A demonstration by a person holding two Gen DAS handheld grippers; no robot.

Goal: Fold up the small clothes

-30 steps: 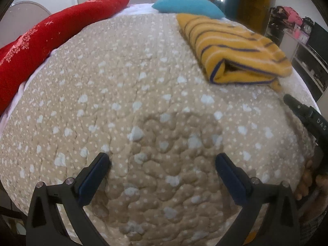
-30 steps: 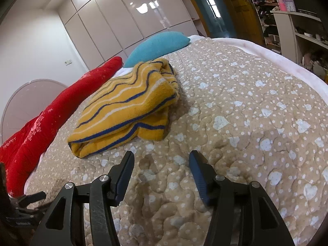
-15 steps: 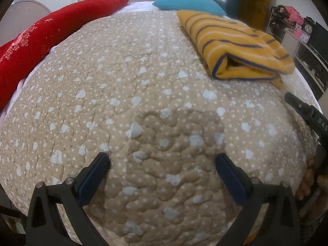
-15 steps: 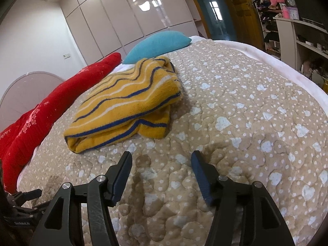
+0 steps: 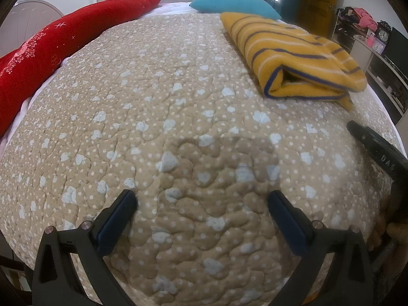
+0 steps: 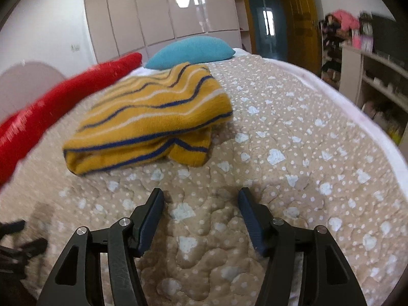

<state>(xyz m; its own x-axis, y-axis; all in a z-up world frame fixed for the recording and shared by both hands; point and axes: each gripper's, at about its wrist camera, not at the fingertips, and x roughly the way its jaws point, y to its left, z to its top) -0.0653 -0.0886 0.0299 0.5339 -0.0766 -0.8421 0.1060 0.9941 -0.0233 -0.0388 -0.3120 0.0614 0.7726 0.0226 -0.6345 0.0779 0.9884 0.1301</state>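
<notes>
Both my grippers hang empty, left gripper [image 5: 202, 204] and right gripper [image 6: 201, 201] spread wide above the quilt [image 5: 158, 107]. Far ahead, slightly left of my right fingers, lies the striped yellow garment [image 6: 153, 117], already doubled over. I'd guess neatening comes next: pinch one loose corner low, lift gently, avoid dragging quilt.

A beige dotted quilt [image 5: 158, 107] covered the bed; a long red bolster [image 5: 58, 43] lay along its edge; a teal pillow [image 6: 191, 51] rested at its head; cluttered shelves [image 6: 367, 58] stood beside it.
</notes>
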